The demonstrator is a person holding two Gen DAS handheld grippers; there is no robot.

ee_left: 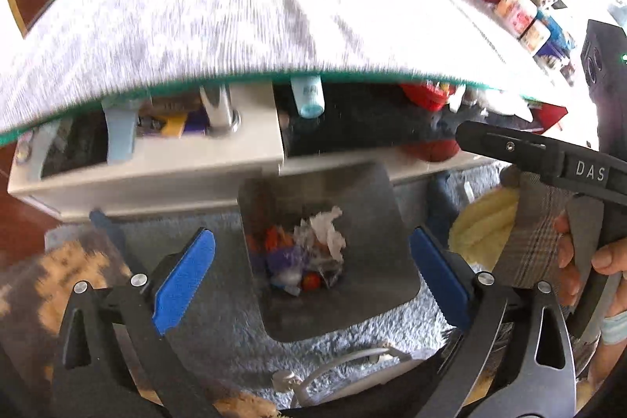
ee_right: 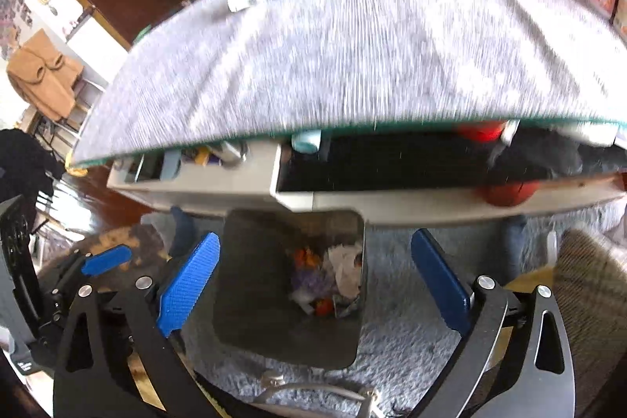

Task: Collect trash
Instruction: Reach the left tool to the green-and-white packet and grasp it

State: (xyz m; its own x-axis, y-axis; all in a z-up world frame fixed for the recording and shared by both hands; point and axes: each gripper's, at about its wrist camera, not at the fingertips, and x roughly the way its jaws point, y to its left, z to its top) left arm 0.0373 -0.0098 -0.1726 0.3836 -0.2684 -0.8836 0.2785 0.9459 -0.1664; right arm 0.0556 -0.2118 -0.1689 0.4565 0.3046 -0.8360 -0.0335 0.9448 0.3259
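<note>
A dark grey square trash bin (ee_left: 376, 222) stands on the grey carpet below the table edge; it also shows in the right wrist view (ee_right: 250, 281). Inside lie crumpled white paper (ee_left: 327, 230), orange, purple and red scraps (ee_left: 282, 253), also seen in the right wrist view (ee_right: 345, 267). My left gripper (ee_left: 311, 273) is open and empty, above the bin. My right gripper (ee_right: 313, 285) is open and empty, also above the bin. The right gripper's body (ee_left: 548, 159) shows at the right of the left wrist view.
A table with a grey cloth (ee_left: 235, 18) fills the upper view. Red items and boxes (ee_left: 517, 10) sit along its right edge. A white shelf (ee_left: 156, 159) with clutter lies under the table. A yellow cloth (ee_left: 486, 222) and a plaid cushion (ee_left: 537, 234) lie to the right.
</note>
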